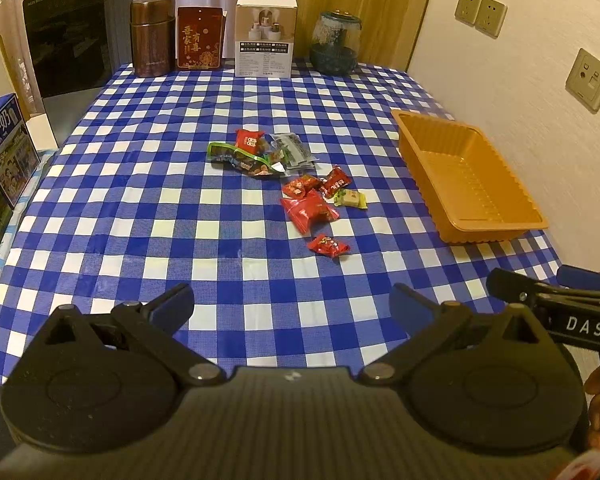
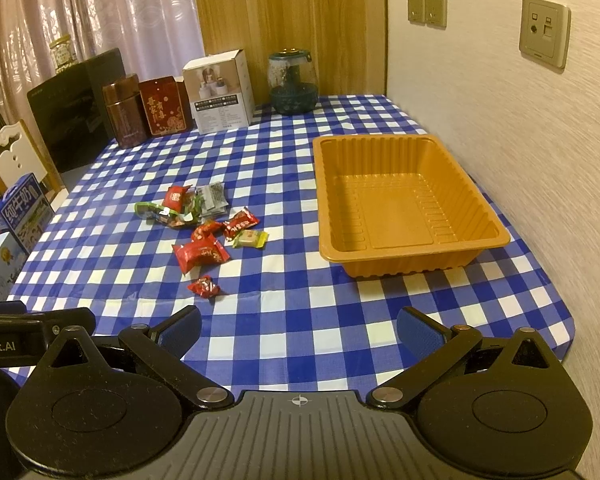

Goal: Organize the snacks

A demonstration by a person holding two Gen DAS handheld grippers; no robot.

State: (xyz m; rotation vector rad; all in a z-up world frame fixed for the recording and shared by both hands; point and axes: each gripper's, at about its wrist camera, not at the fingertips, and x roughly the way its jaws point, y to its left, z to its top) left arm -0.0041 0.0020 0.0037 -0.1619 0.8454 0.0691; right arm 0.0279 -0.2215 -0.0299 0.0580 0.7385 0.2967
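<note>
Now both the left gripper [image 1: 292,304] and right gripper [image 2: 299,328] gape wide, empty, at the table's near edge. Snacks [image 2: 202,232] lie mid-table, left of the empty tray [image 2: 414,246]; slick wrappers may slip from a pinch.

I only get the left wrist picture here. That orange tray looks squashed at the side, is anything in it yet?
Observer: No. The right wrist view looks straight into the orange tray; its ribbed floor is bare.
Operator: And the gripper poking in on my right?
Observer: That is the right gripper; its jaws stand wide open, holding nothing.
Operator: Anything behind that dark cabinet at my far left?
Observer: A small glass jar sits on top of the cabinet, in front of the curtain.
</note>
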